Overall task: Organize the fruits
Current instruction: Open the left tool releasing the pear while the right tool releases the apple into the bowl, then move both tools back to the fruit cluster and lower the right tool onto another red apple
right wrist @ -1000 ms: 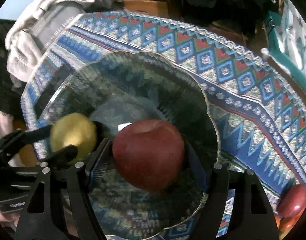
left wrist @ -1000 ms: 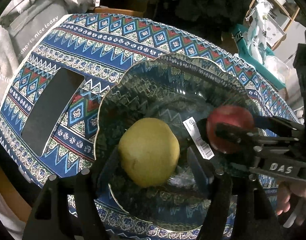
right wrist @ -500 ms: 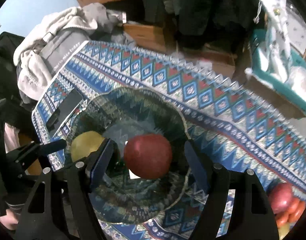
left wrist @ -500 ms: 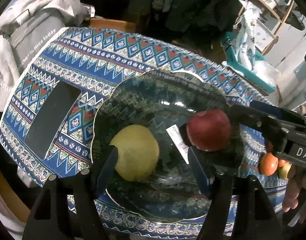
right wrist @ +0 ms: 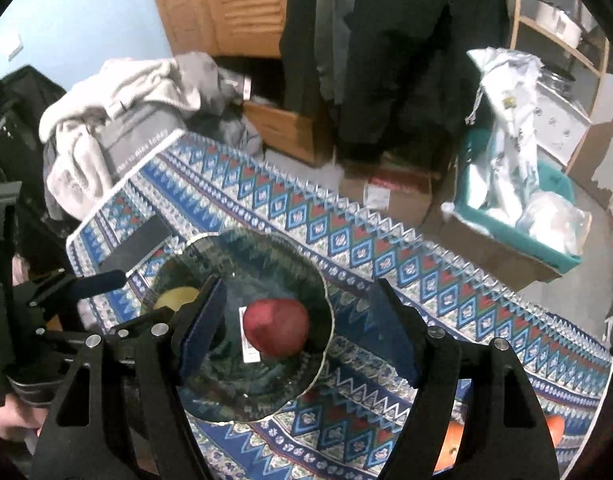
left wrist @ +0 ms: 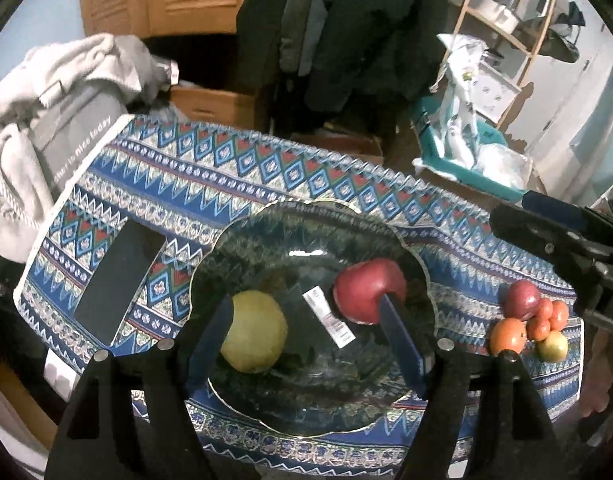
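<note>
left wrist: phone [left wrist: 118, 280] beside glass plate [left wrist: 266, 236].

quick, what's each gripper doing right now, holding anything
Left gripper: jaws opening, empty, above the bowl.
Right gripper: open, empty.

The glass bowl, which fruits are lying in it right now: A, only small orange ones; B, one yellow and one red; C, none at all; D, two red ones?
B: inside the glass bowl lie a yellow fruit and a red apple, with a white label between them.
</note>
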### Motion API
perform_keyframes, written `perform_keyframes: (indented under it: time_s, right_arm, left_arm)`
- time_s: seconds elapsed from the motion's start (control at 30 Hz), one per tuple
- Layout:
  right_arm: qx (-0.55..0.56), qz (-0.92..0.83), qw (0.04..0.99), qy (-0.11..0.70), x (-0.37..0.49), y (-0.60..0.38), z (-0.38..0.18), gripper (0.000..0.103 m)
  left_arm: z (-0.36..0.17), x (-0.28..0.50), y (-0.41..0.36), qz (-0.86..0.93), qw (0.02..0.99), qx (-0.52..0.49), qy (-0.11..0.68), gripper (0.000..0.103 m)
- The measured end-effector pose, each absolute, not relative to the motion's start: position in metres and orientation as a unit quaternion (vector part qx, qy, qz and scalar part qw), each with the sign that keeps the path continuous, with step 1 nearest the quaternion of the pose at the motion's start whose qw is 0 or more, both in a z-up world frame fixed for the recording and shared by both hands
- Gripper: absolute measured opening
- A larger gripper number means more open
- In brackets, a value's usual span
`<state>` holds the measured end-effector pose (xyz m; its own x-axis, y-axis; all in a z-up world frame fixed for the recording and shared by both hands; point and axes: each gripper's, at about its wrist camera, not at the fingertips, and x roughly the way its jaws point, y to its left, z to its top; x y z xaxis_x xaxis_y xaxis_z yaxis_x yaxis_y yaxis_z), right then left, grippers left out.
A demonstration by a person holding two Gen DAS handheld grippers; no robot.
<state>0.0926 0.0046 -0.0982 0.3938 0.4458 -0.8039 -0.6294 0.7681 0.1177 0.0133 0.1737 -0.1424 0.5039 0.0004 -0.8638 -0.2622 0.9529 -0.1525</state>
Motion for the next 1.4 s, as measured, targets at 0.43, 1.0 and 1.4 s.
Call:
perform_keyframes:
  time_s: [0.43,1.0,1.4]
  right_arm:
    - [-0.089,0.293,0.855,0.418,0.084,-0.052,-0.066,0.076]
    - [-0.080,0.216,0.887,0.401,0.074,-0.149,-0.054,0.076]
    - [-0.053,0.168,0.897,0.404,0.067,-0.211,-0.052,0.076]
  left_arm:
    - [-0.094,0.013,0.134,0.046,0.886,-0.090,0.452,0.080]
    - [-0.067,0.030,0.069,-0.012,0.896,-0.058,0.441,0.081]
    - [-0.059,0.034,0.028,-0.049,0.897,-0.037,0.438,0.081]
